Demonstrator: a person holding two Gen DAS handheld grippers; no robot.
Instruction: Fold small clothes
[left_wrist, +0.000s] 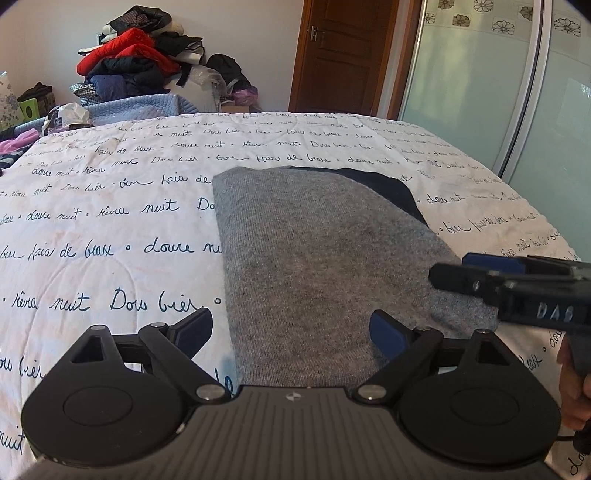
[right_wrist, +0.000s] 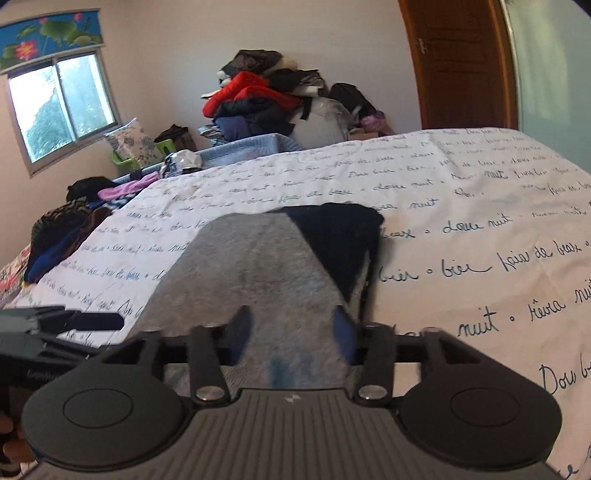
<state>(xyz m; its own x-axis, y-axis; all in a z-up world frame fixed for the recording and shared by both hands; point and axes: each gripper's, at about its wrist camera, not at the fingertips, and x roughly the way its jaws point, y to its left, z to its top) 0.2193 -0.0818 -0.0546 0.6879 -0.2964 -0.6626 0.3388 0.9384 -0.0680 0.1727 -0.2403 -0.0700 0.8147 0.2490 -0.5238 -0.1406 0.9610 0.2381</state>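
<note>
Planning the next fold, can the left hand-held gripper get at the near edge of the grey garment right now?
Probably yes. The left hand-held gripper is open right over the grey garment, with nothing between them. The right hand-held gripper sits off to the side, open.

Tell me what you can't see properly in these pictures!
- Grey garment: its near end is hidden behind the left gripper in the left wrist view.
- Dark blue layer: mostly covered by grey cloth in both views.
- Quilt writing: blurred far off in the right wrist view.
</note>
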